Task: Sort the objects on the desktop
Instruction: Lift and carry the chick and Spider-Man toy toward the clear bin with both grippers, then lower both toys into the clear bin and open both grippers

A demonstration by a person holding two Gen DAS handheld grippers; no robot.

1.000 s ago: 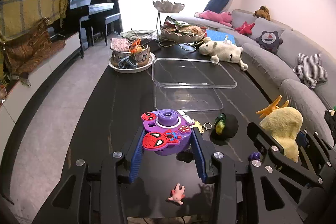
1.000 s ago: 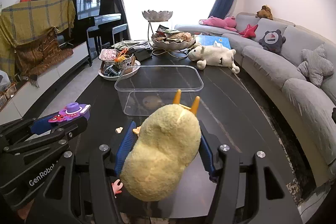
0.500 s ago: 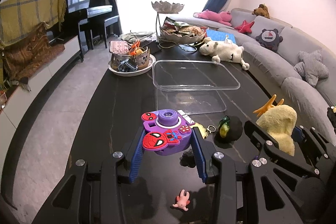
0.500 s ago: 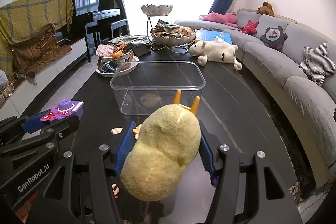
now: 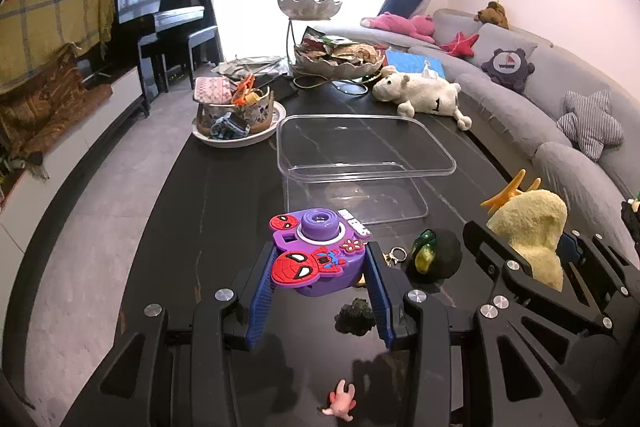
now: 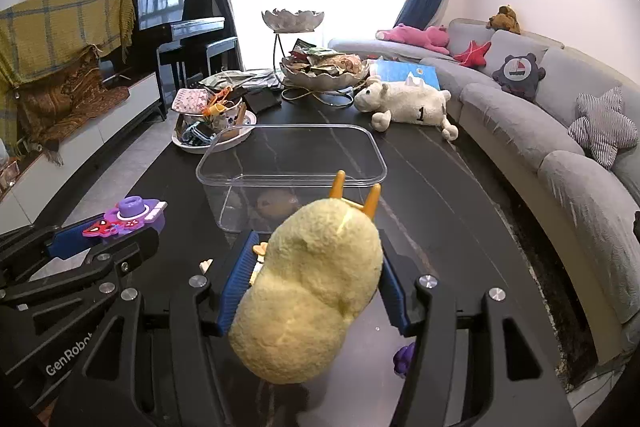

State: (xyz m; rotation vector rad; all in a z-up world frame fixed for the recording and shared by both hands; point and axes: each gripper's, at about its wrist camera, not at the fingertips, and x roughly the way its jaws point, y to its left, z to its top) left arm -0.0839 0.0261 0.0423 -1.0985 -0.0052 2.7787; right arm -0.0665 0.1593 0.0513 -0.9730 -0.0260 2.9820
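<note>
Left wrist view: dark worktop [image 5: 224,195], clear bin [image 5: 362,151] as landmark at its middle. Right claw [image 6: 316,279] grasping yellow plush [image 6: 312,291], near side of bin. Left claw [image 5: 320,275] grasping purple toy camera [image 5: 316,255], also near side, left of plush. Small pink figure [image 5: 340,398] nearest.

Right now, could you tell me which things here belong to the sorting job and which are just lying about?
In the job:
- purple toy camera, held in the left claw
- yellow plush toy, held in the right claw
- clear plastic bin

Lying about:
- white plush sheep
- tiered snack stand
- sofa
</note>
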